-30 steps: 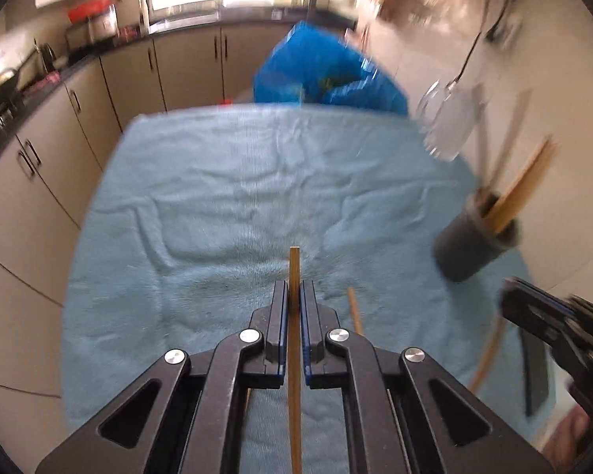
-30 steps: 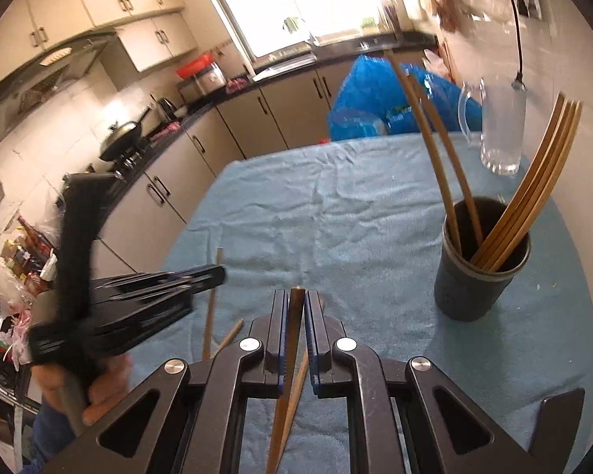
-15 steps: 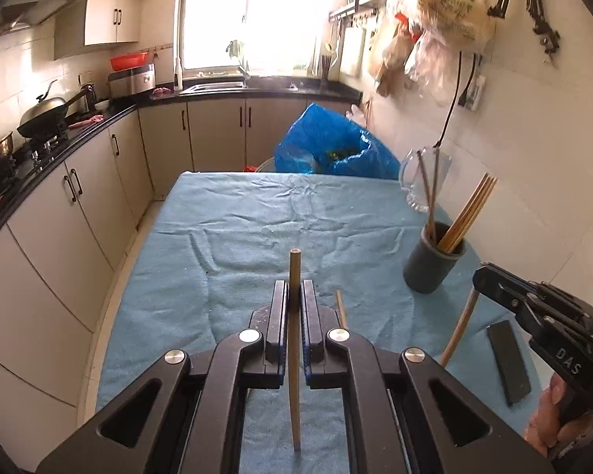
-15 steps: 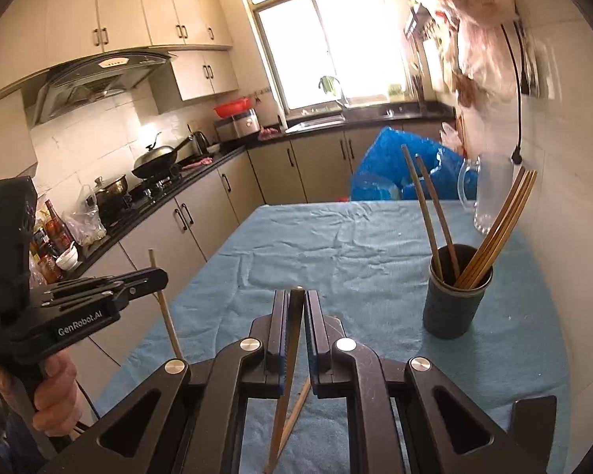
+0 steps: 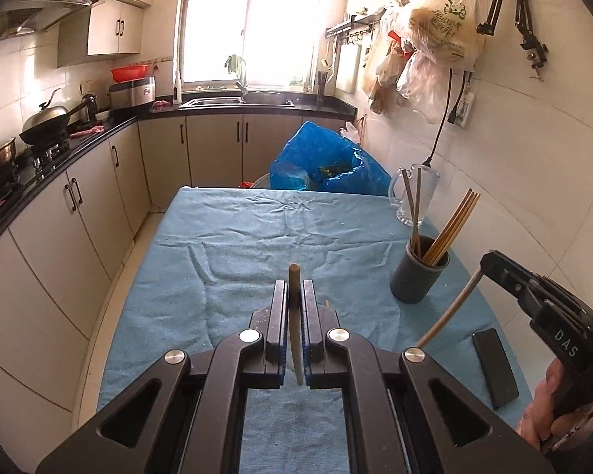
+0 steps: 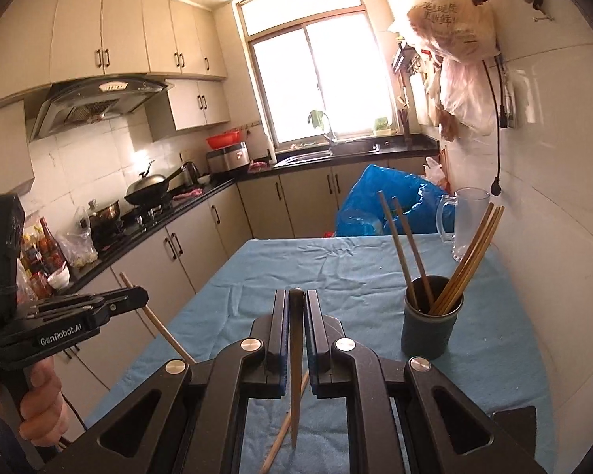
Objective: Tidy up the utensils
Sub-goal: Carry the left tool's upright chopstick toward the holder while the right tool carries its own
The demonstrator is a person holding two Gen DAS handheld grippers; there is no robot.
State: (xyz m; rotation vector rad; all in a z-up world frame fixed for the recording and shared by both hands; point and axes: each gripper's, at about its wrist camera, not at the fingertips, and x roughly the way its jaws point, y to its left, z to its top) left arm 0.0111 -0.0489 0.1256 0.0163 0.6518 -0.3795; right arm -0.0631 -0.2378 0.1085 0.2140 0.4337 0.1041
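Observation:
My left gripper is shut on a wooden chopstick, held above the blue towel. My right gripper is shut on another wooden chopstick. A dark grey holder cup with several chopsticks stands at the table's right; it also shows in the right wrist view. Each gripper shows in the other's view: the right one at right, the left one at left. One more chopstick lies on the towel below my right gripper.
A black phone lies near the table's right front edge. A glass jug stands behind the cup by the tiled wall. A blue plastic bag sits beyond the table's far end. Kitchen cabinets run along the left.
Both grippers have risen and pulled back from the table with their chopsticks. The cup and towel now look farther away.

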